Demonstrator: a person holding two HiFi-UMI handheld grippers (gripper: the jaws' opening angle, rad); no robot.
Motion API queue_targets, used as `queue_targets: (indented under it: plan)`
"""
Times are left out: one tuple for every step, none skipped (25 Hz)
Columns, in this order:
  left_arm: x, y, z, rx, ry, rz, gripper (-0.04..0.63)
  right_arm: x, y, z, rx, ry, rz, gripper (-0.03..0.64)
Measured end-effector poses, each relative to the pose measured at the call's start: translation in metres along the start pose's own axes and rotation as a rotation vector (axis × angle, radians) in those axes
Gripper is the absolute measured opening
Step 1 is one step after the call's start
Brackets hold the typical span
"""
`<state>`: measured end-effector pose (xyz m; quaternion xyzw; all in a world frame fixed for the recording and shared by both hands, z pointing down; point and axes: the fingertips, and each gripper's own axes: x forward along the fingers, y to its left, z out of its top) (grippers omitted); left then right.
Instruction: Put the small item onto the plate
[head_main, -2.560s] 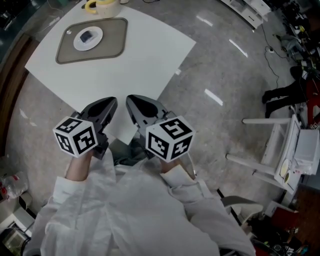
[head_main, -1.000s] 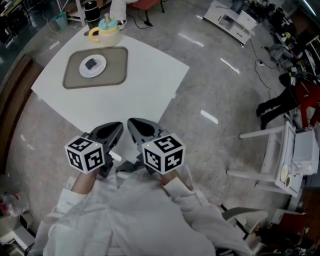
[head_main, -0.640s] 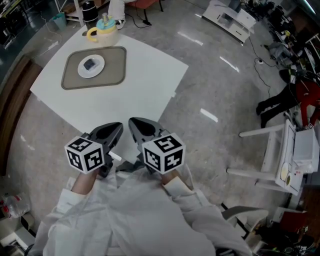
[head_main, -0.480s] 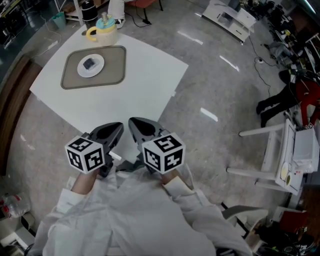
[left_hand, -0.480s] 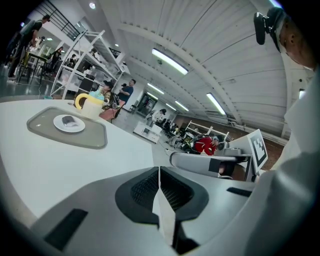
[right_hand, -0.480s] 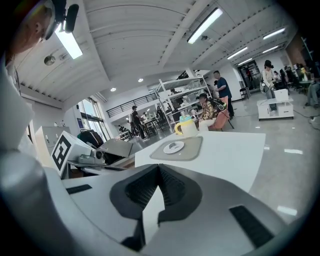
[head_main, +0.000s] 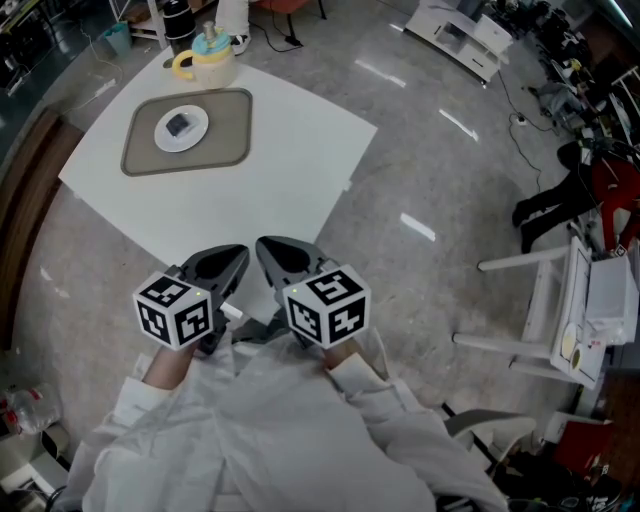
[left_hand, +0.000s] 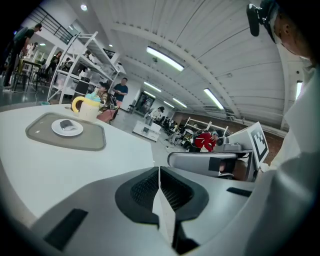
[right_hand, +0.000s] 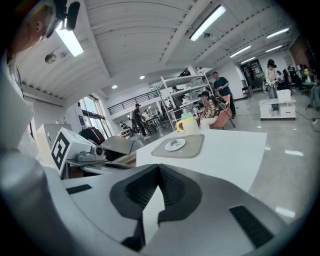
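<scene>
Head view: mug (head_main: 204, 58) stands beside the tray (head_main: 232, 137) bearing the plate (head_main: 164, 138).

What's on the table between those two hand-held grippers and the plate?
Only bare white table and the grey mat under the plate, seen in the head view.

yellow mug (head_main: 205, 57) beside grey mat (head_main: 229, 137)

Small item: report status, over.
Left claw and right claw shut, empty, held close to body. Small item already on plate. Nothing obstructing.
</scene>
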<state>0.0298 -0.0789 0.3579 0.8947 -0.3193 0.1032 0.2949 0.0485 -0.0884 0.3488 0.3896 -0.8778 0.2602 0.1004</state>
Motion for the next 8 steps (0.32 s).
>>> queue_targets:
  plan:
    - [0.0002,-0.0006,-0.0003,0.005,0.002,-0.001,0.018,-0.0002,-0.0005,-0.0006,0.001,0.001,-0.002,0.015]
    - [0.0004,-0.001,-0.0007,0.006,0.004,-0.003,0.018,-0.0003,-0.0009,-0.0012,0.003,0.003,-0.004,0.015]
    - [0.0004,-0.0012,-0.0012,0.006,0.006,-0.005,0.018,-0.0004,-0.0012,-0.0016,0.004,0.003,-0.006,0.015]
    - [0.0003,-0.0013,-0.0016,0.007,0.007,-0.006,0.018,-0.0005,-0.0012,-0.0018,0.004,0.004,-0.007,0.015]
    - [-0.0001,-0.0014,-0.0019,0.01,0.009,-0.007,0.018,-0.0005,-0.0012,-0.002,0.005,0.003,-0.008,0.015]
    - [-0.0006,-0.0015,-0.002,0.015,0.01,-0.007,0.018,-0.0004,-0.0012,-0.0022,0.005,0.003,-0.009,0.015]
    - [-0.0011,-0.0016,-0.0019,0.02,0.01,-0.006,0.018,-0.0002,-0.0012,-0.0025,0.005,0.003,-0.009,0.015]
    - [-0.0016,-0.0017,-0.0018,0.026,0.01,-0.006,0.018,0.0001,-0.0012,-0.0029,0.005,0.002,-0.009,0.015]
